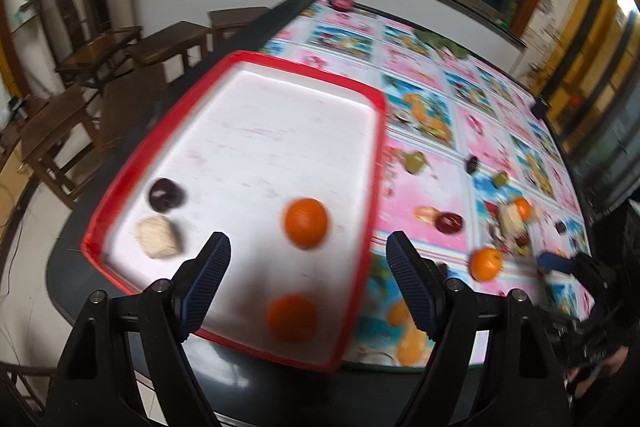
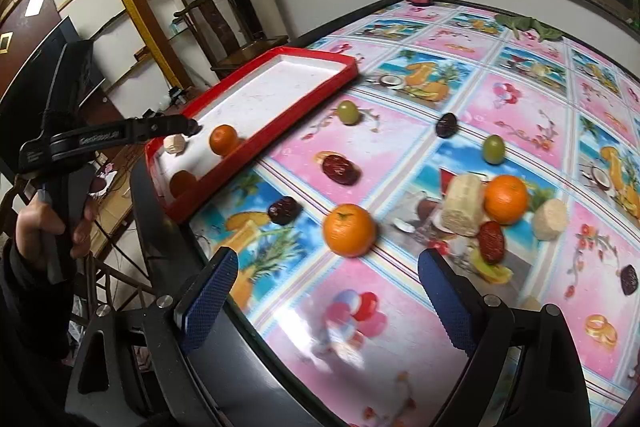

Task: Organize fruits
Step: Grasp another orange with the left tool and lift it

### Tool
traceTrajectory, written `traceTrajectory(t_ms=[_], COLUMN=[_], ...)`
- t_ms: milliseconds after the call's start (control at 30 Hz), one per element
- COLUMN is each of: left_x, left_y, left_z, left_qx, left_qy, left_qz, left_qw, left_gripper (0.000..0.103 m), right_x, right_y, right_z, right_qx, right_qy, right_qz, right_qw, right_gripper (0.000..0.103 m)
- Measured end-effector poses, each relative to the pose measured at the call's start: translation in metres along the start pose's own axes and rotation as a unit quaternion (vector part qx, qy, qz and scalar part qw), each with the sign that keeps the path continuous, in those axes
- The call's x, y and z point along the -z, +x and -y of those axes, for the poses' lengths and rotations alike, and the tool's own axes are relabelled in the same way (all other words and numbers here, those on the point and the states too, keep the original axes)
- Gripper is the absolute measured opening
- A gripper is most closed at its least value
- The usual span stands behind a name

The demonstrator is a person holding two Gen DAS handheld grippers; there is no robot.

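The surface (image 2: pixel 400 307), covered in a bright fruit-print cloth, fills most of the right wrist view and carries everything, so real fruit must be told apart from printed fruit. The red-rimmed white tray (image 1: pixel 376 163) sits at its left edge, centre-left in the left wrist view; it looks to be the collecting place, since two oranges (image 1: pixel 306 223), a dark plum-like fruit (image 1: pixel 166 195) and a pale chunk (image 1: pixel 158 238) already lie in it, spread apart.

The left gripper (image 1: pixel 308 283) hangs over the tray's near end with jaws wide apart and nothing between them, consistent with having nothing to carry. The right gripper (image 2: pixel 326 301) also stands wide open and empty, low in its frame, pointed toward the unsorted fruit.

That fruit lies loose on the cloth at centre and right: a lone orange (image 2: pixel 349 229) nearest the open jaws, another orange (image 2: pixel 506 199) touching pale chunks (image 2: pixel 462 205), several dark dates (image 2: pixel 340 169), and two green grapes (image 2: pixel 348 111) farther up. The lone orange seems the likeliest next pick, being closest and clear of neighbours.
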State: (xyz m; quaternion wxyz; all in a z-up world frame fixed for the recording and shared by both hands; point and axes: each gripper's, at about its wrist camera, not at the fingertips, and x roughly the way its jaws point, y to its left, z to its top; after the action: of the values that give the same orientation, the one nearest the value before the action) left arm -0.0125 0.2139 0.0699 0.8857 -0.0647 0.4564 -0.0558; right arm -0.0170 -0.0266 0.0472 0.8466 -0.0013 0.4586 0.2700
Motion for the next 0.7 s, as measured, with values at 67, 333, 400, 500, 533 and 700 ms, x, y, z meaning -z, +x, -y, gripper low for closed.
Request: traceTrajectory(t_ms=[67, 333, 400, 500, 533, 700], left_x=[0.003, 0.014, 0.019, 0.024, 0.026, 0.035], left_y=[0.0, 0.005, 0.008, 0.013, 0.015, 0.021], left_z=[0.013, 0.055, 0.065, 0.076, 0.081, 0.102], left_qx=[0.01, 0.051, 0.059, 0.067, 0.071, 0.087], left_qy=[0.015, 0.057, 0.068, 0.079, 0.082, 0.099], left_qz=[-0.004, -0.026, -0.034, -0.044, -0.049, -0.06], left_qw=[0.9998, 0.9967, 0.9953, 0.9936, 0.9929, 0.9894], left_gripper=[0.082, 0.082, 0.082, 0.082, 0.082, 0.082], right_x=[0.001, 0.007, 0.007, 0.007, 0.006, -0.002], right_y=[-0.003, -0.019, -0.021, -0.023, -0.022, -0.017], right_z=[0.007, 0.038, 0.045, 0.05, 0.052, 0.053], right_qx=[0.005, 0.03, 0.037, 0.04, 0.04, 0.039], right_qy=[0.005, 0.032, 0.038, 0.043, 0.045, 0.038], right_qz=[-0.001, 0.006, 0.008, 0.01, 0.009, 0.003], right_qw=[1.0, 0.999, 0.999, 0.998, 0.998, 0.999], right_gripper=[0.093, 0.093, 0.093, 0.092, 0.092, 0.083])
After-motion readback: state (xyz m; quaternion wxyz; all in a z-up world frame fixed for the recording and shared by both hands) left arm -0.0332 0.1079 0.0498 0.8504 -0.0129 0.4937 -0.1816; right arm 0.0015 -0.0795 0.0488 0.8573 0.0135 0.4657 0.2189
